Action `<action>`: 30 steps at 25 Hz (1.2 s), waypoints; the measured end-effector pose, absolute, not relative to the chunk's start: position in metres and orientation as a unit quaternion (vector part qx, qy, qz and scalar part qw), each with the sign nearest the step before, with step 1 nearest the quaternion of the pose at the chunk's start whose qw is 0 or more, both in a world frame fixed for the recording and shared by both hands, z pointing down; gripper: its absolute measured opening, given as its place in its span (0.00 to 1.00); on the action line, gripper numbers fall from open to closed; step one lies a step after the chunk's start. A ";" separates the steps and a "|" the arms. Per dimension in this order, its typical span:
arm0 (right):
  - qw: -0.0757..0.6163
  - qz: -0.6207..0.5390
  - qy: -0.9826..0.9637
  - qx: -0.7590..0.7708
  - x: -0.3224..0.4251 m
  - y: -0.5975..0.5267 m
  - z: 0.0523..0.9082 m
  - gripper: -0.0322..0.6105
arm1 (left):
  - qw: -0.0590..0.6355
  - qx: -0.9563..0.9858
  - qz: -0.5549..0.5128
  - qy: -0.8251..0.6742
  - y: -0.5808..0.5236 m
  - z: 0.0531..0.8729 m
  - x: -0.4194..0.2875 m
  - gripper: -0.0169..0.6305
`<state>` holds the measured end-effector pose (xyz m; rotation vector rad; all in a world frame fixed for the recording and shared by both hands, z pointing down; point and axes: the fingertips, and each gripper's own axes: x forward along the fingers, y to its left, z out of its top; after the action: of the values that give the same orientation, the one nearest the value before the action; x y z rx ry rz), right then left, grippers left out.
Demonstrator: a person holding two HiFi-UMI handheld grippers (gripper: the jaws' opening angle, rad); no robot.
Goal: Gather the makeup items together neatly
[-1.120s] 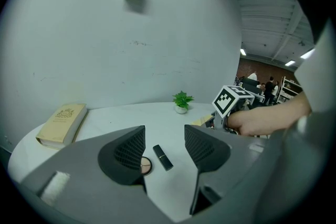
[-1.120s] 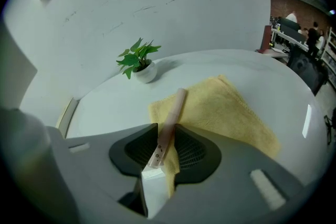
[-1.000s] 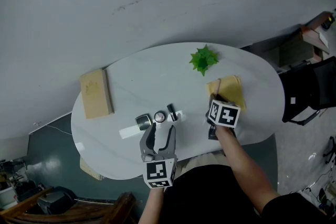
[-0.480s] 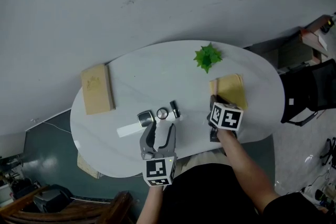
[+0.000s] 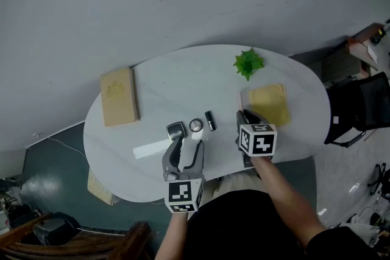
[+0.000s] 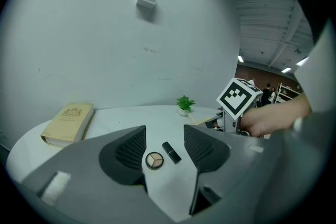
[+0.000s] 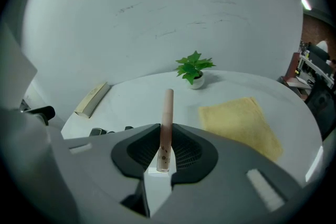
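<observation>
On the white oval table (image 5: 183, 82) lie a square compact (image 5: 175, 130), a round compact (image 5: 195, 125) and a black lipstick (image 5: 210, 120) in a short row. A long white item (image 5: 151, 150) lies just in front of them. My left gripper (image 5: 183, 146) hovers open right behind this row. In the left gripper view the round compact (image 6: 154, 160) and the lipstick (image 6: 171, 152) show between its jaws, untouched. My right gripper (image 7: 165, 152) has just been closing and is shut on a slim pink tube (image 7: 166, 123), which sticks out forward. It hangs above the table left of the yellow cloth (image 5: 268, 103).
A tan book (image 5: 119, 104) lies at the table's left end. A small green plant (image 5: 248, 62) stands at the far edge, with the yellow cloth near it. A black chair (image 5: 359, 109) stands off the right end. The table's front edge runs close to my body.
My right gripper has risen and moved left, off the yellow cloth, with the pink tube in it. The left gripper has crept forward toward the row of makeup.
</observation>
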<state>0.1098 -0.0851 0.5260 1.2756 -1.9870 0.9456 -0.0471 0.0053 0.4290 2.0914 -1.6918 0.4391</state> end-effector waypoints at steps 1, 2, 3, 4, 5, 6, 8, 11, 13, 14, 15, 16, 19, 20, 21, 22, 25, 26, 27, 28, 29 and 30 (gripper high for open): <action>0.299 0.350 -0.751 0.474 0.105 -0.082 0.525 0.17 | 0.207 0.751 0.156 -0.607 0.007 0.428 -0.050 0.37; 0.303 0.346 -0.754 0.468 0.100 -0.079 0.525 0.17 | 0.207 0.752 0.154 -0.607 0.009 0.427 -0.053 0.37; 0.307 0.343 -0.758 0.463 0.095 -0.076 0.524 0.17 | 0.207 0.752 0.153 -0.607 0.011 0.426 -0.056 0.37; 0.311 0.339 -0.760 0.459 0.091 -0.073 0.524 0.17 | 0.207 0.753 0.150 -0.607 0.013 0.425 -0.059 0.37; 0.314 0.335 -0.763 0.455 0.087 -0.071 0.525 0.17 | 0.206 0.753 0.148 -0.606 0.015 0.424 -0.061 0.37; 0.317 0.331 -0.766 0.451 0.082 -0.069 0.526 0.17 | 0.206 0.755 0.147 -0.606 0.016 0.423 -0.064 0.36; 0.322 0.327 -0.770 0.444 0.074 -0.066 0.528 0.17 | 0.204 0.758 0.145 -0.602 0.019 0.424 -0.067 0.36; 0.336 0.322 -0.769 0.437 0.068 -0.061 0.535 0.17 | 0.208 0.762 0.146 -0.596 0.023 0.429 -0.068 0.36; 0.346 0.322 -0.768 0.433 0.065 -0.059 0.542 0.17 | 0.210 0.763 0.145 -0.594 0.026 0.430 -0.068 0.36; 0.350 0.321 -0.767 0.432 0.064 -0.058 0.545 0.17 | 0.211 0.764 0.145 -0.593 0.028 0.431 -0.069 0.36; 0.354 0.318 -0.766 0.432 0.063 -0.058 0.549 0.17 | 0.212 0.764 0.144 -0.592 0.030 0.431 -0.069 0.36; 0.358 0.315 -0.765 0.432 0.063 -0.058 0.552 0.17 | 0.213 0.765 0.144 -0.590 0.032 0.431 -0.070 0.36; 0.368 0.309 -0.761 0.435 0.063 -0.060 0.561 0.17 | 0.214 0.767 0.146 -0.588 0.036 0.435 -0.072 0.36; 0.370 0.308 -0.760 0.436 0.063 -0.061 0.563 0.17 | 0.215 0.767 0.146 -0.587 0.037 0.436 -0.073 0.36; 0.372 0.305 -0.760 0.438 0.063 -0.062 0.565 0.17 | 0.216 0.767 0.147 -0.586 0.038 0.437 -0.074 0.36; 0.375 0.302 -0.759 0.439 0.063 -0.063 0.567 0.17 | 0.217 0.767 0.147 -0.586 0.040 0.438 -0.075 0.36; 0.383 0.297 -0.755 0.441 0.064 -0.064 0.574 0.17 | 0.219 0.767 0.149 -0.585 0.044 0.441 -0.077 0.36; 0.385 0.298 -0.754 0.441 0.064 -0.064 0.576 0.17 | 0.220 0.767 0.149 -0.584 0.044 0.442 -0.077 0.36; 0.386 0.298 -0.753 0.442 0.064 -0.064 0.577 0.17 | 0.220 0.767 0.149 -0.584 0.045 0.442 -0.078 0.36; 0.387 0.297 -0.752 0.443 0.064 -0.064 0.579 0.17 | 0.220 0.767 0.150 -0.583 0.046 0.443 -0.078 0.36; 0.388 0.297 -0.752 0.442 0.064 -0.064 0.580 0.17 | 0.220 0.768 0.150 -0.583 0.046 0.444 -0.079 0.36; 0.389 0.298 -0.752 0.441 0.062 -0.063 0.581 0.17 | 0.220 0.768 0.150 -0.583 0.047 0.444 -0.080 0.36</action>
<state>0.0623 -0.0630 0.5806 1.1204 -1.9137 0.7574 -0.0795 0.0467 0.4440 2.1240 -1.6112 0.4155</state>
